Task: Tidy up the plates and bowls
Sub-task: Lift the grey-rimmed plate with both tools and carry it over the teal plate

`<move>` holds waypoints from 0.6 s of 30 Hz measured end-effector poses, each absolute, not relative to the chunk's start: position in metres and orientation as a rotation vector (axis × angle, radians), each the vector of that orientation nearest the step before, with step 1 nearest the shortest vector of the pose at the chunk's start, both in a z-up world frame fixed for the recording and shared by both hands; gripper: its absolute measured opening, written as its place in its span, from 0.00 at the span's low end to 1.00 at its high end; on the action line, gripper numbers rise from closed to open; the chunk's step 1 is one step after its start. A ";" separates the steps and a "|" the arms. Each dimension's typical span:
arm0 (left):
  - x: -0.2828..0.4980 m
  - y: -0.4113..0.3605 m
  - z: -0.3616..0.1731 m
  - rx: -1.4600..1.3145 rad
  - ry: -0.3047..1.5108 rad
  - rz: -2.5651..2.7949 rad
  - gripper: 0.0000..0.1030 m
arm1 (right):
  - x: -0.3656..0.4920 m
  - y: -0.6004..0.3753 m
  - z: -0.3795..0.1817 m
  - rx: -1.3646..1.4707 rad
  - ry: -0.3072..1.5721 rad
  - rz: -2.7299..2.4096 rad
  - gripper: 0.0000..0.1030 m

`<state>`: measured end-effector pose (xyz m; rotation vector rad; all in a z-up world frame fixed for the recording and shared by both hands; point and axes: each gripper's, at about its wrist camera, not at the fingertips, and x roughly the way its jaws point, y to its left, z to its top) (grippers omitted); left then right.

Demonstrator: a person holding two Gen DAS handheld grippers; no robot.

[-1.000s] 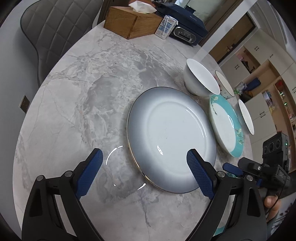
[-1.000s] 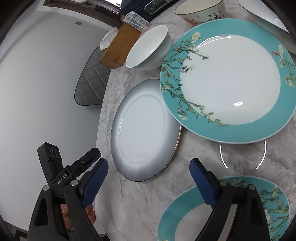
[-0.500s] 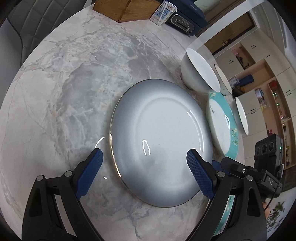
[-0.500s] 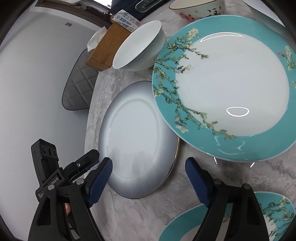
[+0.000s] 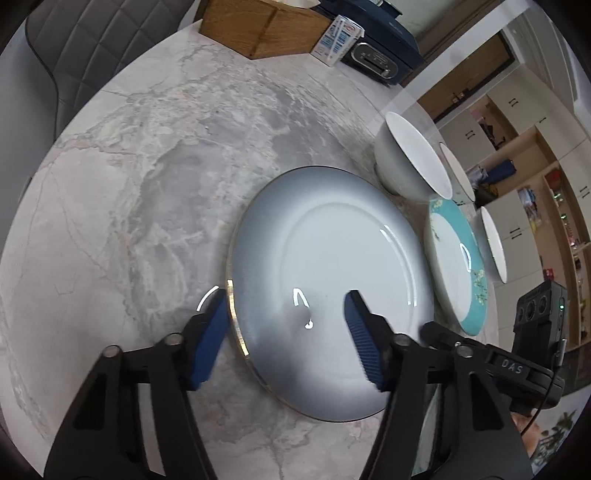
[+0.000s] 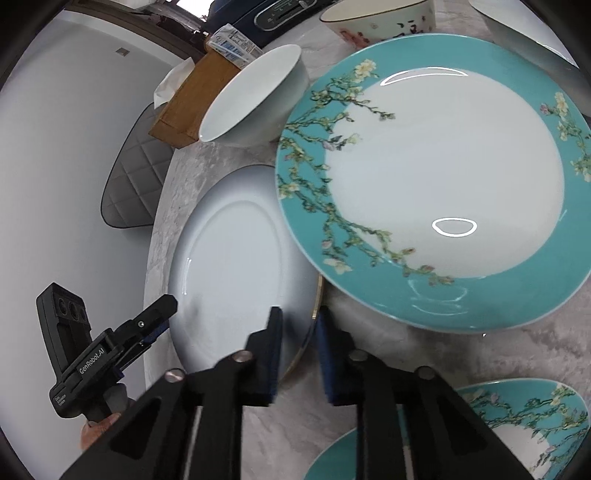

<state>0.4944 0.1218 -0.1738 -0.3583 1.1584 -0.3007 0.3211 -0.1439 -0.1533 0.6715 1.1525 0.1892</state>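
Observation:
A grey plate [image 5: 332,266] with a gold rim lies on the marble table [image 5: 140,177]. My left gripper [image 5: 286,332] straddles the plate's near left rim: one pad is outside the edge, the other over the plate's face. Its jaws are closing and do not pinch the rim. In the right wrist view, my right gripper [image 6: 299,343] is closing, with the grey plate [image 6: 236,251] pinched at its right rim between the pads. A teal floral plate [image 6: 443,177] overlaps the grey plate's far side. A white bowl [image 5: 410,158] stands behind it.
A second teal plate [image 6: 517,424] lies near my right gripper, and a patterned bowl [image 6: 380,18] sits farther back. A wooden tissue box [image 5: 262,26], a small carton [image 5: 338,40] and a dark appliance [image 5: 373,48] line the far edge. A grey chair [image 5: 74,40] stands at the left.
Both grippers' jaws have narrowed from wide open. The right one came down onto the grey plate's rim and closed on it. The left one moved in and partly closed over the opposite rim.

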 end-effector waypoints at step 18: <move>0.481 0.147 -0.181 -0.434 1.154 -0.278 0.16 | 0.314 -0.140 -0.151 0.642 1.116 0.199 0.17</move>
